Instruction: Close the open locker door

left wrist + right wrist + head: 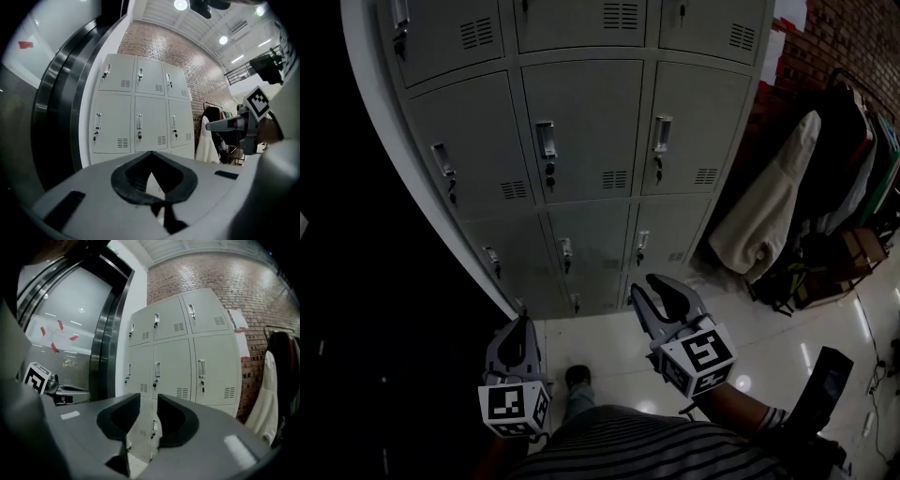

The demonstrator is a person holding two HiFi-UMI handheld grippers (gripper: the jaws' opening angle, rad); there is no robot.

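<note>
While the head view spreads the locker bank (581,131) across its upper half, every door in view lying flush, the gripper views settle the tools. At lower centre of its own frame, the left gripper (151,155) has its 2 jaws touching at the tips, holding nothing. The right gripper (148,401) shows a narrow empty gap with locker fronts behind it. Only the head view shows a shoe (577,377) at bottom centre; only the left gripper view shows a ceiling lamp (180,4) at top.

Grey lockers (581,131); red brick wall (853,37); striped shirt (656,452); cream coat (769,206).
</note>
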